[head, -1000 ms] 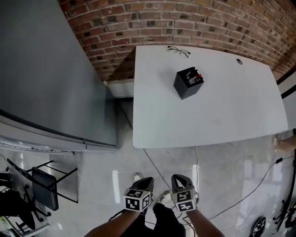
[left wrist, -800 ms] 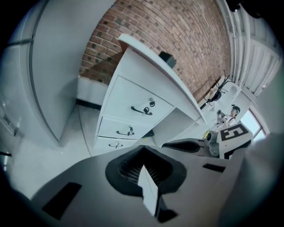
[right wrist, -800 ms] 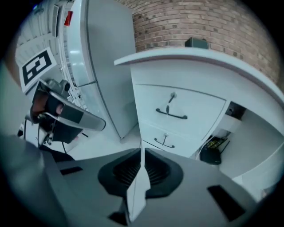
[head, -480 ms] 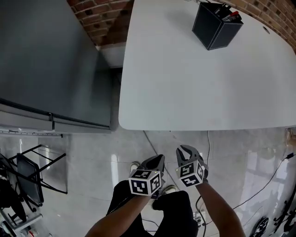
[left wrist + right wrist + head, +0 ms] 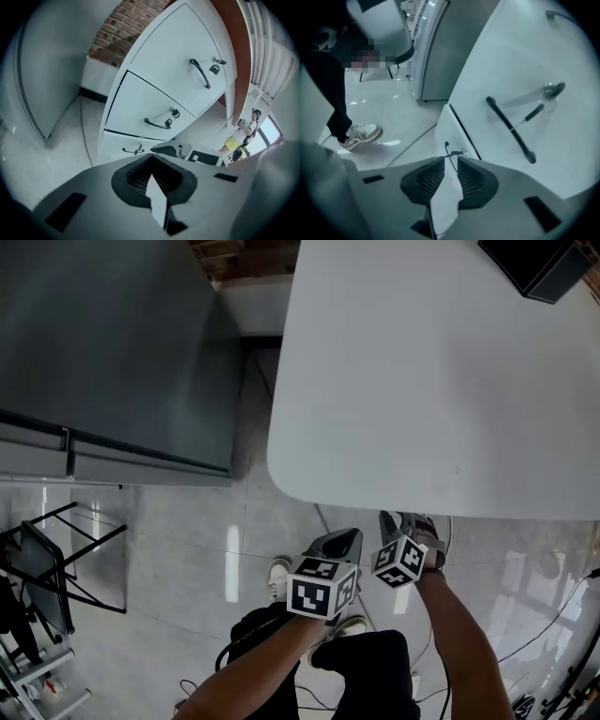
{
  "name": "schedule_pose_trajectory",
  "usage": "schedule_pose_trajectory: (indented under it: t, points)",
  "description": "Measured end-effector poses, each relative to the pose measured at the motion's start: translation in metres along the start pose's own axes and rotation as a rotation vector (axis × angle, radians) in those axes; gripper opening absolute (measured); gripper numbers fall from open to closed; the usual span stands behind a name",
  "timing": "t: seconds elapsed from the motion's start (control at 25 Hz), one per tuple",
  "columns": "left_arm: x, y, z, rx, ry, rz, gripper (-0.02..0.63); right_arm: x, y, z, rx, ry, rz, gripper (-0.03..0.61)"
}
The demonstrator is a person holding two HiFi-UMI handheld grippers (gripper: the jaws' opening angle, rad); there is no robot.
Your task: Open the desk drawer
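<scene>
Two checks, instructor: where is the drawer, and what are the jaws doing?

Instructor: The drawers sit in a stack under the desk (image 5: 422,381), directly ahead of both grippers. The right gripper (image 5: 392,518) is at the desk edge. Its pads (image 5: 431,176) stand a narrow slit apart and hold nothing. The nearest drawer handle (image 5: 510,127) is up and to the right of them, with a key (image 5: 551,90) beside it. The left gripper (image 5: 343,540) is clenched and empty.

Trainee: What is the procedure?

Instructor: My recommendation is to widen the right jaws, centre them on the bar's middle and close across it. Then pull straight out, square to the drawer front. Keep clear of the key.

Trainee: What has changed in the last half second?

Instructor: The desk edge is now closer to the grippers. The black box (image 5: 544,263) has slid almost out of the head view. The right gripper has advanced to the edge, ahead of the left.
</scene>
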State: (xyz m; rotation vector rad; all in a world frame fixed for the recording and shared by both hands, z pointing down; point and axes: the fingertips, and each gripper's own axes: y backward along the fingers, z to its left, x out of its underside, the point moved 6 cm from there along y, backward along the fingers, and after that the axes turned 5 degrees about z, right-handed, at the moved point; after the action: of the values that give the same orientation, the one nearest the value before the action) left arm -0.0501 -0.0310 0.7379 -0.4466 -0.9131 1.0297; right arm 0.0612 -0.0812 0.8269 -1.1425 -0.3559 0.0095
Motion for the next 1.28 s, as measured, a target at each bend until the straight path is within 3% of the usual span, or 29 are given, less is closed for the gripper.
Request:
schedule_pose_trajectory:
  t: [0.16, 0.32, 0.44, 0.64, 0.84, 0.96, 1.16, 1.28]
  points:
    - [0.016, -0.024, 0.015, 0.025, 0.015, 0.029, 0.006, 0.007, -0.031, -0.007, 0.038, 0.018, 0.030, 0.078]
    - [0.020, -0.042, 0.028, 0.062, 0.009, 0.060, 0.006, 0.011, -0.054, -0.002, 0.057, 0.108, 0.017, 0.091]
    - [0.007, -0.051, 0.033, 0.077, 0.003, 0.028, 0.006, 0.016, -0.074, 0.001, 0.071, 0.149, 0.018, 0.091]
    - [-0.015, -0.068, 0.043, 0.104, 0.096, -0.029, 0.006, 0.016, -0.100, -0.007, 0.131, 0.210, 0.047, 0.091]
    - [-0.013, -0.083, 0.051, 0.106, 0.037, 0.011, 0.006, 0.006, -0.094, -0.012, 0.141, 0.245, 0.036, 0.085]
    - [-0.022, -0.088, 0.056, 0.088, -0.017, 0.000, 0.006, 0.020, -0.111, 0.000, 0.116, 0.250, 0.008, 0.081]
    - [-0.037, -0.095, 0.052, 0.102, -0.021, -0.026, 0.006, 0.025, -0.126, 0.006, 0.094, 0.264, -0.066, 0.051]
    - [-0.038, -0.097, 0.046, 0.107, -0.028, -0.037, 0.006, 0.024, -0.126, 0.006, 0.109, 0.322, -0.073, 0.040]
